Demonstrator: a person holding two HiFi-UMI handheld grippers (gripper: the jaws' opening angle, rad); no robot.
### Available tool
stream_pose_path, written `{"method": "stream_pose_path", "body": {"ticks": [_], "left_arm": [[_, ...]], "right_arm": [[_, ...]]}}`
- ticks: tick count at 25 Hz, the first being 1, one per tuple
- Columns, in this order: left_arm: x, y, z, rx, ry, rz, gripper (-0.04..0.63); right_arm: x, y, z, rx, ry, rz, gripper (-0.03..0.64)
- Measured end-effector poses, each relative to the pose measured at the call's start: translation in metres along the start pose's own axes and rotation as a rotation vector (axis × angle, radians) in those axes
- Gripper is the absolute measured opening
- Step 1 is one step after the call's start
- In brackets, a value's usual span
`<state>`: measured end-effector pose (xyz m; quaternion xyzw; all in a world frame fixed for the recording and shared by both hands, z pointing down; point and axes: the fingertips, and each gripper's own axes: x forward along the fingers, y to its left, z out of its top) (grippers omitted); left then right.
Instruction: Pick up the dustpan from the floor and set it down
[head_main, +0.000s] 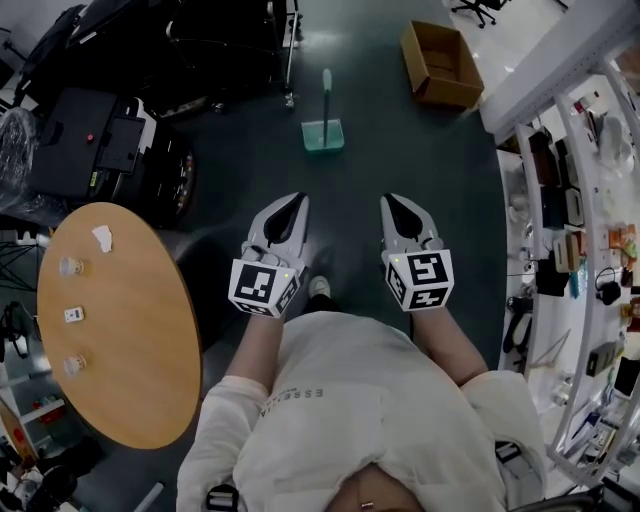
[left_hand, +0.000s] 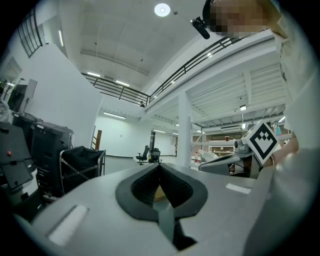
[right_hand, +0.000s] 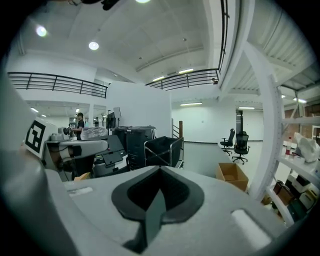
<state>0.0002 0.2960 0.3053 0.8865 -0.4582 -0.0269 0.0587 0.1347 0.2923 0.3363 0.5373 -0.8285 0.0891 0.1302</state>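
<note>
A pale green dustpan (head_main: 323, 133) with an upright handle stands on the dark floor, ahead of me in the head view. My left gripper (head_main: 295, 200) and right gripper (head_main: 390, 201) are held side by side at waist height, both well short of the dustpan. The tips of both meet and nothing is between the jaws. The left gripper (left_hand: 160, 166) points level across the hall; the right gripper (right_hand: 161, 169) tilts slightly down. Neither gripper view shows the dustpan.
A round wooden table (head_main: 115, 325) with small items stands at my left. Black equipment and a cart (head_main: 110, 140) fill the far left. An open cardboard box (head_main: 441, 63) lies far right; white shelving (head_main: 570, 220) lines the right side.
</note>
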Motion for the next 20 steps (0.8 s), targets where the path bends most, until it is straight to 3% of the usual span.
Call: {"method": "stream_pose_path", "body": {"ticks": [9, 13, 20], "left_arm": [[-0.021, -0.036, 0.007, 0.062, 0.004, 0.004, 0.012], [-0.029, -0.042, 0.005, 0.06, 0.009, 0.019, 0.012], [-0.034, -0.051, 0.007, 0.065, -0.009, 0.028, 0.012]], "right_arm": [[-0.03, 0.003, -0.003, -0.019, -0.006, 0.029, -0.012], [-0.039, 0.003, -0.007, 0.019, 0.005, 0.05, -0.012], [-0.05, 0.004, -0.005, -0.028, -0.011, 0.053, -0.012]]}}
